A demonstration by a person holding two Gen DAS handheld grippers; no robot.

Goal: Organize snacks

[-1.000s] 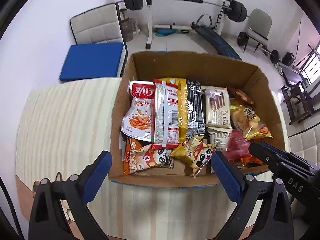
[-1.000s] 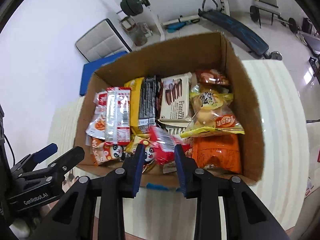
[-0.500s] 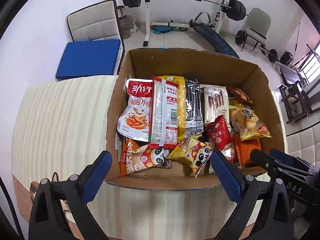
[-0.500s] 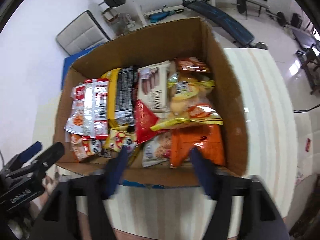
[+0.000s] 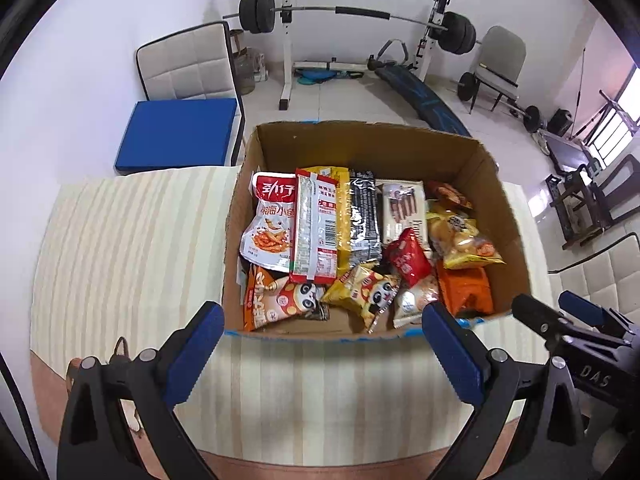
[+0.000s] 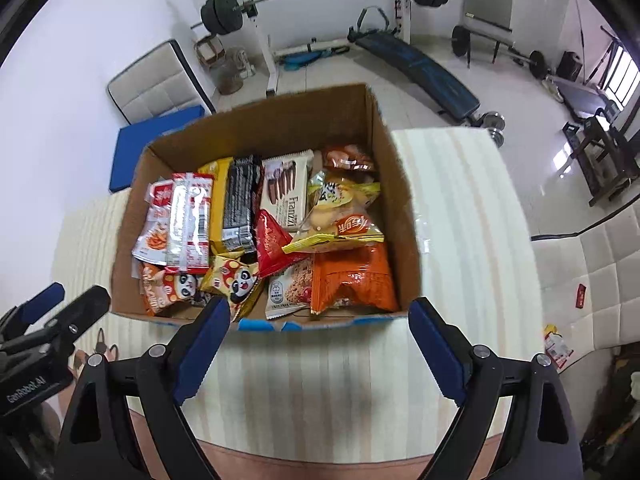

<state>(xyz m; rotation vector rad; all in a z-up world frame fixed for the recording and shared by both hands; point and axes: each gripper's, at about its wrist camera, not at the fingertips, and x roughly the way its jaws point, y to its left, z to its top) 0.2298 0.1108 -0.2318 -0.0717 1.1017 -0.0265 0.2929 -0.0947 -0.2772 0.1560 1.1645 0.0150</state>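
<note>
Cardboard box (image 6: 400, 216) filled the frame's centre on a striped tabletop (image 6: 460, 240), packed with snack packets. Red packet (image 6: 271, 246) lay mid-box, just above the right gripper (image 6: 320, 342), whose jaws were opening, empty. Left gripper (image 5: 322, 344) stood wide at lower centre, empty too.
</note>
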